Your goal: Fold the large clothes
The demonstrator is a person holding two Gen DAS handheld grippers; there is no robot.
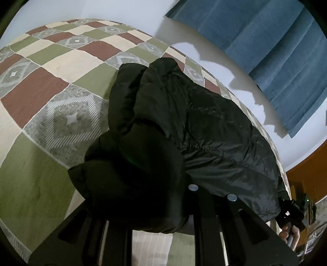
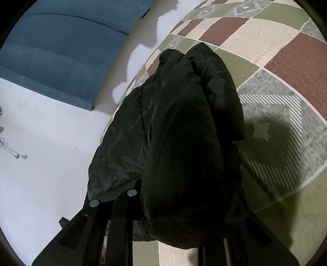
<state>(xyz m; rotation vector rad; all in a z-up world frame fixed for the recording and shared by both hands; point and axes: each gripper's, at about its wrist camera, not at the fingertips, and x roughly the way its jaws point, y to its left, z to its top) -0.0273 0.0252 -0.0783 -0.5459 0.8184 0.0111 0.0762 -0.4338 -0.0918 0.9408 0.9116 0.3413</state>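
Observation:
A black puffy jacket [image 1: 204, 126] lies bunched along the far edge of a checked cover [image 1: 51, 88]. In the left wrist view its near end is lifted and heaped over my left gripper [image 1: 155, 204], which is shut on the padded fabric; one fingertip is buried under it. In the right wrist view the same jacket [image 2: 173, 122] drapes over my right gripper [image 2: 179, 208], also shut on a thick fold, with the right finger hidden. The right gripper [image 1: 294, 212] and the hand holding it show at the far end of the jacket in the left wrist view.
The cover [image 2: 276, 61] is a patchwork of green, brown, cream and grey squares. Behind its edge rise a white wall [image 1: 143, 16] and a blue curtain [image 1: 265, 51]. An orange-brown surface [image 1: 306, 176] shows at the right. A small metal object [image 2: 14, 153] hangs on the wall.

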